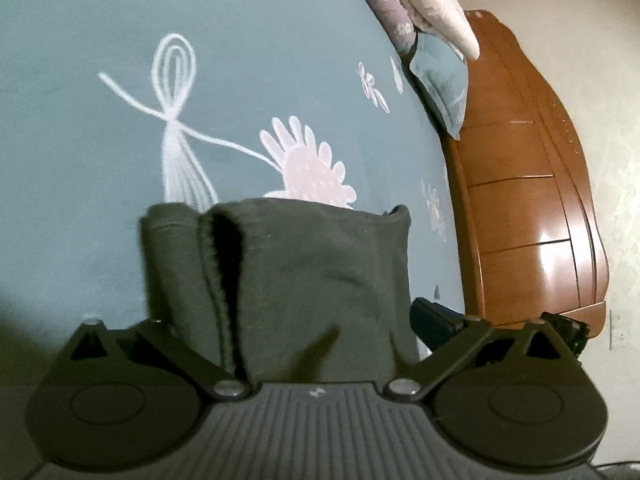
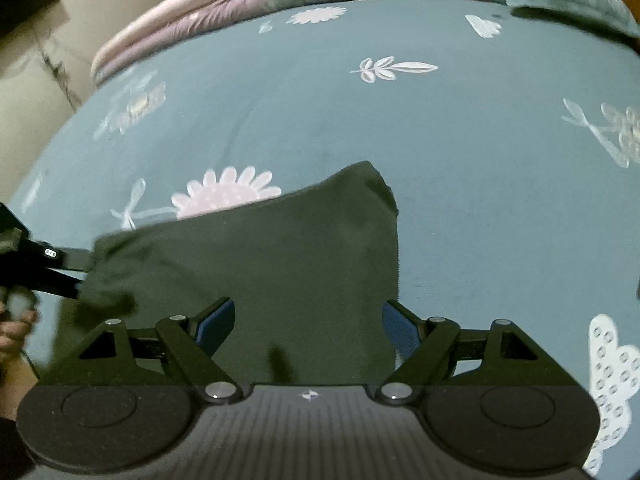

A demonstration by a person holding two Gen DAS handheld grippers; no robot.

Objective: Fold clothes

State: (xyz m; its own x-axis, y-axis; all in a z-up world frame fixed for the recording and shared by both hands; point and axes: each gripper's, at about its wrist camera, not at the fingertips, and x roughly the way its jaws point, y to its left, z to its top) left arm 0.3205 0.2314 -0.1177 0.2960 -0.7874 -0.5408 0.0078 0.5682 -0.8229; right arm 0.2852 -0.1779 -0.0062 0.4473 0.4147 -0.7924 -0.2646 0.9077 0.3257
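A dark green knit garment [image 2: 280, 264], soft and folded into a rough rectangle, lies on the bed's teal flower-printed sheet [image 2: 480, 160]. The right gripper [image 2: 308, 320] has its blue-padded fingers [image 2: 216, 320] spread apart around the garment's near edge. The left gripper [image 1: 280, 312] is draped by the cloth, so its fingers' state cannot be told.

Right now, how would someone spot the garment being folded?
Find the bed's blue-grey sheet printed with pale flowers. Near its front lies the dark olive garment, between the fingers of both grippers. It is the only plain, unprinted cloth on the bed.
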